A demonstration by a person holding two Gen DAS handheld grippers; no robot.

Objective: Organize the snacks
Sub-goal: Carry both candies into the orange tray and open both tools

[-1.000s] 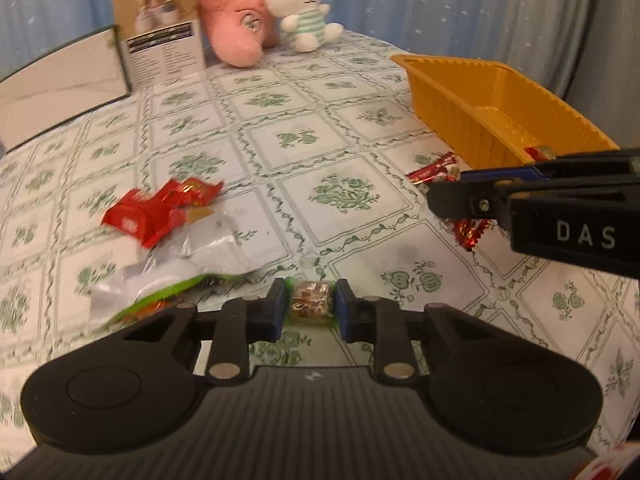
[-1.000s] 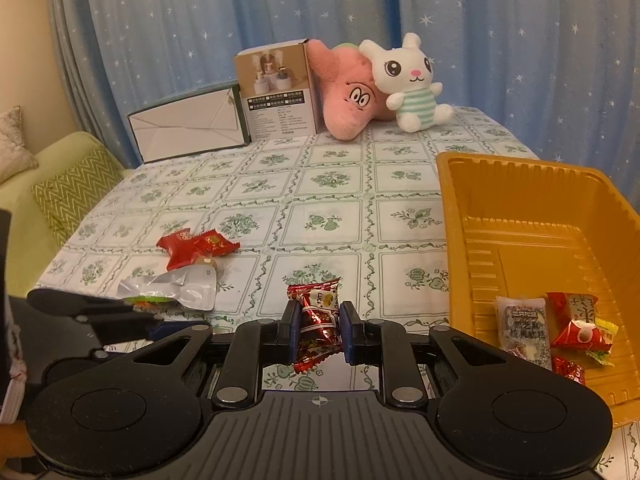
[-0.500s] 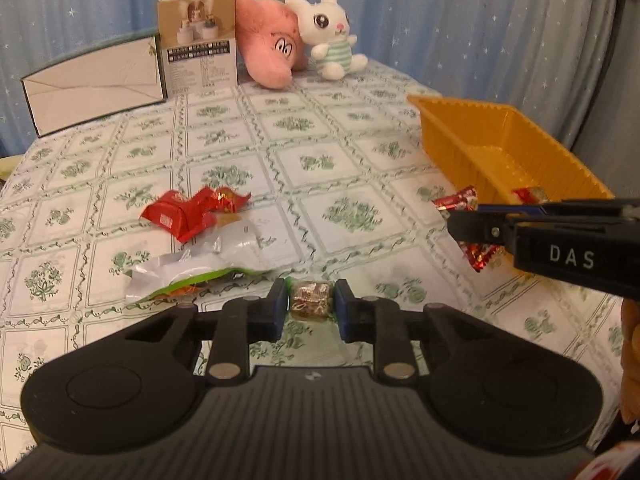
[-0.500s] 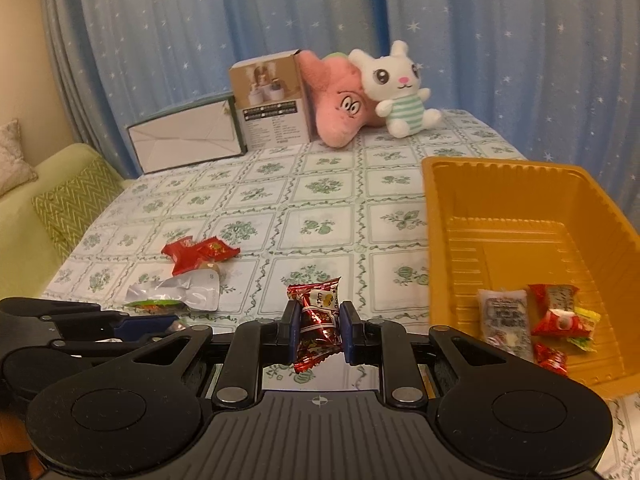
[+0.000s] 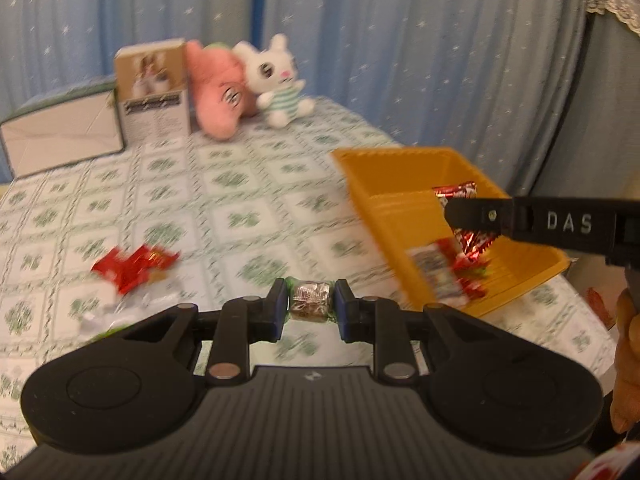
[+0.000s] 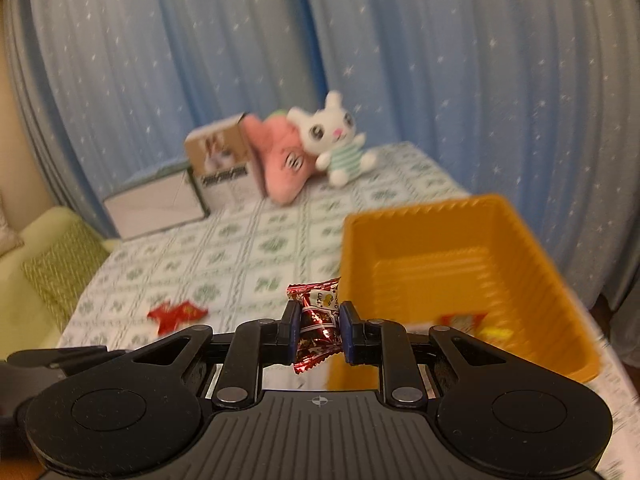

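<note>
Nearest, the left gripper (image 5: pixel 311 307) is clamped on a small brown foil-wrapped candy (image 5: pixel 310 305) held above the patterned tablecloth (image 5: pixel 240 184). The right gripper (image 6: pixel 319 328) is clamped on a shiny red foil snack packet (image 6: pixel 318 322) at the near corner of the orange plastic tray (image 6: pixel 516 240), which already holds several snacks. Two carried pieces remain undelivered; a red wrapper (image 5: pixel 134 266) and a silver pouch (image 5: pixel 120 312) still lie on the cloth. Legible: "DAS" on the right gripper's side; the packet's print is too blurred to read.
</note>
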